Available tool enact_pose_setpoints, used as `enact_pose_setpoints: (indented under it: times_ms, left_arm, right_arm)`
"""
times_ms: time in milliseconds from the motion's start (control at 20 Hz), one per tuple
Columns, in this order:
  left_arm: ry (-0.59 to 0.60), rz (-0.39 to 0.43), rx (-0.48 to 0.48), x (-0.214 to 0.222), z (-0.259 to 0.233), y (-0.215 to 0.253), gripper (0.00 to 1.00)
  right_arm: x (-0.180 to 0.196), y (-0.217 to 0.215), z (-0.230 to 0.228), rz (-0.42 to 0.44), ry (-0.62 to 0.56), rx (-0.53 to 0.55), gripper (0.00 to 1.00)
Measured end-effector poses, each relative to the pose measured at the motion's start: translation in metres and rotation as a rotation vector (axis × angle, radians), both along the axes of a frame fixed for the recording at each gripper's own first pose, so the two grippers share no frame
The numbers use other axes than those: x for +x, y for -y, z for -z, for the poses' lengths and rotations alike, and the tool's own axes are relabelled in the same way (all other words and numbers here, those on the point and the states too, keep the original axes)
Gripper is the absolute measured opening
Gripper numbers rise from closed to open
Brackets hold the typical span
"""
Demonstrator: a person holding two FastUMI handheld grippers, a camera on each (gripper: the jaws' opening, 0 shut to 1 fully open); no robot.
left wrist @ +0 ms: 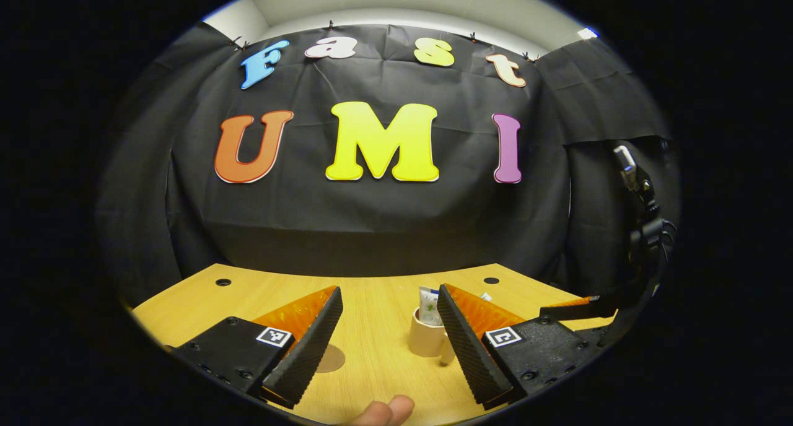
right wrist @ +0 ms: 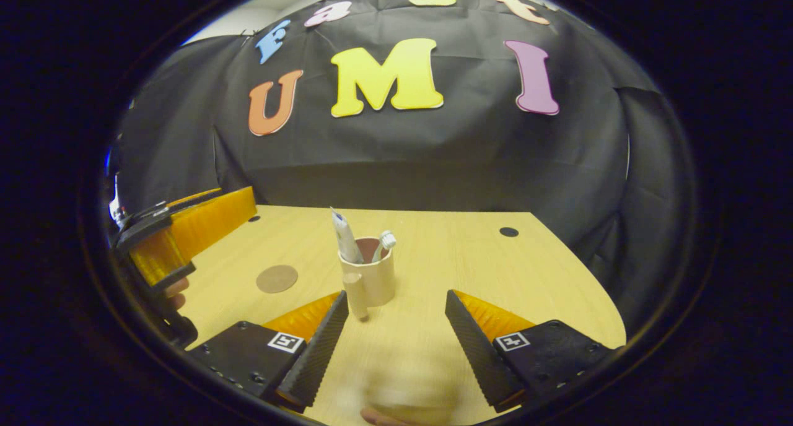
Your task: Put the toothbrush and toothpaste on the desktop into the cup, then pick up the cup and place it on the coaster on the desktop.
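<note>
A beige cup [right wrist: 370, 278] with a side handle stands upright on the wooden desk [right wrist: 471, 259]. The toothpaste tube [right wrist: 344, 239] and the toothbrush [right wrist: 384, 243] stick up out of it. A round brown coaster [right wrist: 277, 278] lies flat to the cup's left. My right gripper [right wrist: 391, 338] is open, low over the desk, just short of the cup. In the left gripper view the cup [left wrist: 426, 336] with the tube [left wrist: 429, 306] sits ahead beside the right finger. My left gripper [left wrist: 390, 339] is open, and the coaster [left wrist: 330, 358] peeks out by its left finger.
The black cloth wall closes the desk's far side. Small dark holes [right wrist: 508, 231] mark the desk near its back corners. The other gripper [right wrist: 179, 234] hovers at the left in the right gripper view. A fingertip [left wrist: 387, 410] shows at the bottom of the left gripper view.
</note>
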State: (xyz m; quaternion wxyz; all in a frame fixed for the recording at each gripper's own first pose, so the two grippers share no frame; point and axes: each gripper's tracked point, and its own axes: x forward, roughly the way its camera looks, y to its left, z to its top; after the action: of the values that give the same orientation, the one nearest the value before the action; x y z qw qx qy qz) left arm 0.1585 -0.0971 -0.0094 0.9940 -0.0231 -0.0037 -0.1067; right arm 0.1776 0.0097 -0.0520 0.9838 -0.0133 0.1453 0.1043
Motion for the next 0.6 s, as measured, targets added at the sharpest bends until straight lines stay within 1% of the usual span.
enact_pose_setpoints:
  times_ms: [50,100,150,200,250,350,600]
  left_arm:
    - [-0.003,-0.003,0.006,-0.004,0.004,-0.005,0.98]
    - [-0.009,-0.012,0.017,-0.007,0.007,-0.012,0.98]
    - [-0.011,-0.024,0.024,-0.009,0.011,-0.02,0.98]
    - [-0.015,-0.031,0.034,-0.012,0.015,-0.026,0.98]
    - [-0.015,-0.041,0.041,-0.016,0.019,-0.033,0.98]
    - [-0.006,-0.055,0.049,-0.02,0.023,-0.045,0.98]
    - [-0.013,-0.083,0.042,-0.031,0.037,-0.069,0.98]
  right_arm:
    - [0.003,-0.006,-0.001,-0.008,-0.018,-0.012,0.96]
    - [0.005,-0.013,-0.001,-0.025,-0.038,-0.021,0.94]
    - [0.008,-0.019,0.0,-0.033,-0.062,-0.031,0.96]
    - [0.012,-0.024,0.0,-0.04,-0.085,-0.039,0.94]
    - [0.017,-0.03,0.0,-0.047,-0.113,-0.047,0.96]
    - [0.027,-0.038,0.003,-0.05,-0.175,-0.053,0.96]
    - [0.06,-0.046,0.025,-0.013,-0.396,-0.065,0.96]
